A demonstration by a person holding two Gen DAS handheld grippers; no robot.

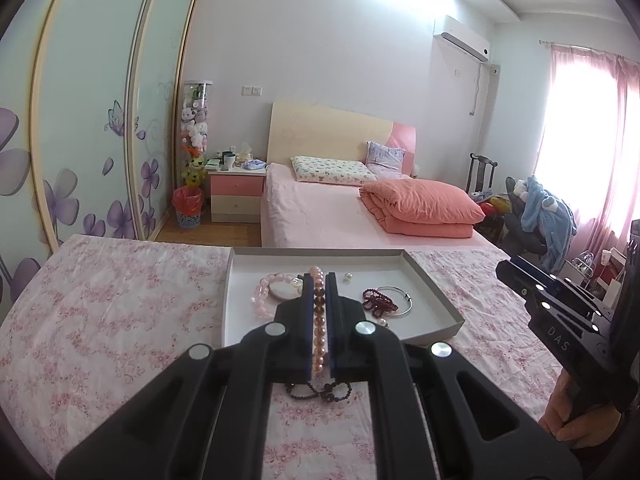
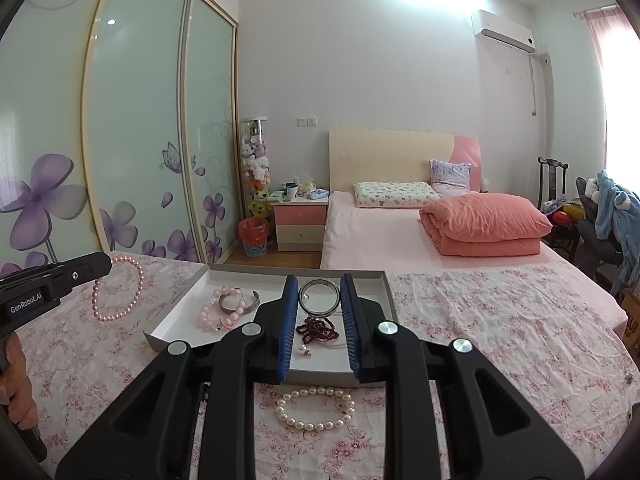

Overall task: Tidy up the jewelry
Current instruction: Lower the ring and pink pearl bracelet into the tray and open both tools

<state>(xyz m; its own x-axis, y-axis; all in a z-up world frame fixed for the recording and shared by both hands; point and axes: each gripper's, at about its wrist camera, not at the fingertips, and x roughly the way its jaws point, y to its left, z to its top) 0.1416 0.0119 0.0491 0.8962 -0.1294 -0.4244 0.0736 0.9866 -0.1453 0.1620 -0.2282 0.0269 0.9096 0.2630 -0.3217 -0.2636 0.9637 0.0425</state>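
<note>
**Left wrist view: pink pearl strand gripped, right tool holding nothing**

Left wrist camera is showing our left gripper (image 1: 319, 280) closing tightly on a pink pearl necklace (image 1: 319, 312), whose beads are running in a line between the blue pads. From the right wrist camera, the same strand (image 2: 120, 292) is hanging as a loop off the left tool at nine o'clock, above the floral cloth (image 2: 500, 320).

We are keeping our right gripper (image 2: 319, 292) at a narrow gap with nothing between its pads; it is hovering over the near edge of the shallow white tray (image 2: 188, 292). Through that gap we are seeing a silver ring bangle (image 2: 318, 298) and, toward six o'clock from it, a dark red bead bracelet (image 2: 318, 327) and a loose pearl earring (image 2: 303, 350), all lying in the tray. At nine o'clock inside the tray a pale pink bead bracelet (image 2: 216, 312) is resting beside a silver cuff (image 2: 240, 302).

A white pearl bracelet (image 2: 316, 408) is lying on the cloth just outside the tray at six o'clock. In the left view, a black bead bracelet (image 1: 320, 392) is lying on the cloth below the left pads.
</note>
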